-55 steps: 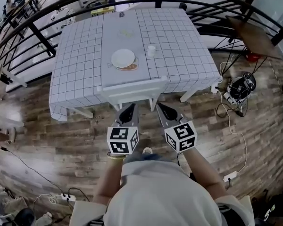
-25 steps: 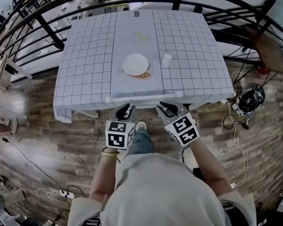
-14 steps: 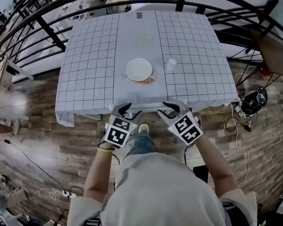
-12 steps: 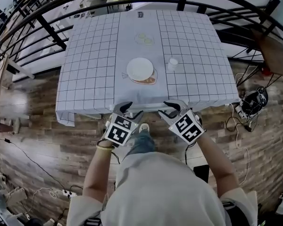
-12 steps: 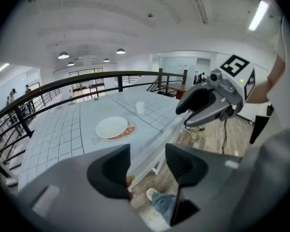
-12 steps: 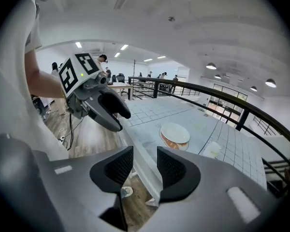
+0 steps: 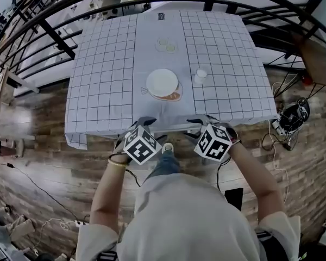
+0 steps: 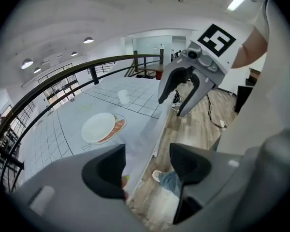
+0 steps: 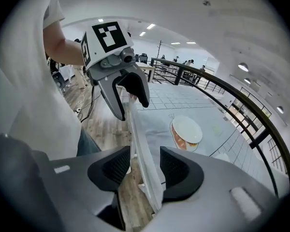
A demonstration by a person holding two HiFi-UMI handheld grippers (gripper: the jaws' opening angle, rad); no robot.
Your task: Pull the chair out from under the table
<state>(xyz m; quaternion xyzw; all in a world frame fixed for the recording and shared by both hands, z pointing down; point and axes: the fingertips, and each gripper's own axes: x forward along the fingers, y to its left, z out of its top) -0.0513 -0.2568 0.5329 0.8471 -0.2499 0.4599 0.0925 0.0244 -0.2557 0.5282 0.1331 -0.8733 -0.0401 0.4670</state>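
The head view looks steeply down from above the person's torso point(image 7: 185, 216), which fills the lower middle of the frame; the table point(image 7: 108, 69) lies whole in the upper half, farther off. The left gripper view sits close behind the left gripper point(image 8: 147, 166), whose opening jaws straddle the chair rail point(image 8: 157, 129) at bottom centre; it faces along the table's near edge toward the right gripper point(image 8: 171, 105) at upper right. The right gripper view looks the opposite way along that edge, past its own opening jaws with the rail between them, to the left gripper at upper left; all three views share the plate point(image 7: 162, 82), the table and the rail.
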